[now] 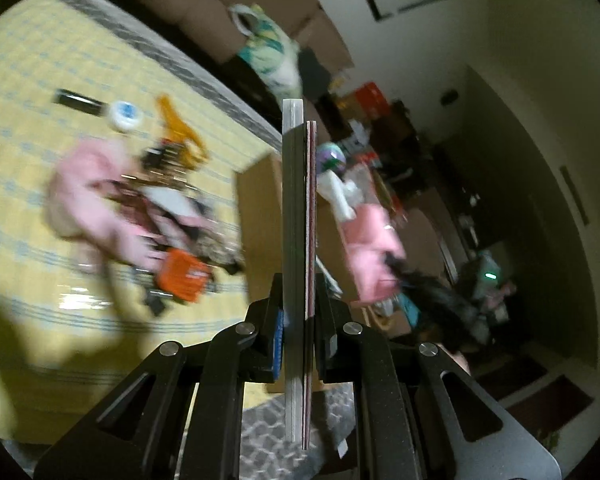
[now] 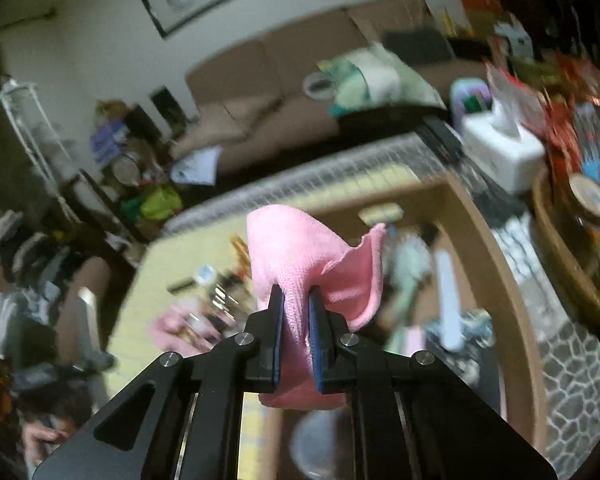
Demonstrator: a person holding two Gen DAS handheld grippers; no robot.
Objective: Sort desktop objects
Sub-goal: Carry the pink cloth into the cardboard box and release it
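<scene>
My left gripper (image 1: 299, 280) is shut on a thin flat book or card stack (image 1: 298, 240), held edge-on and upright above the table. My right gripper (image 2: 296, 300) is shut on a pink cloth (image 2: 300, 256), lifted above a brown cardboard box (image 2: 496, 248). The right gripper with its pink cloth (image 1: 374, 248) also shows in the left wrist view, over the box (image 1: 260, 208). On the yellow checked tablecloth (image 1: 40, 92) lies a blurred pile: another pink cloth (image 1: 88, 184), an orange item (image 1: 184, 276), a white round tin (image 1: 125, 114) and a black stick (image 1: 74, 100).
The box holds several items, among them a white strip (image 2: 448, 300). A white tissue box (image 2: 500, 148) and a wicker basket (image 2: 560, 248) stand at the right. A brown sofa (image 2: 260, 112) is behind the table. Both views are motion-blurred.
</scene>
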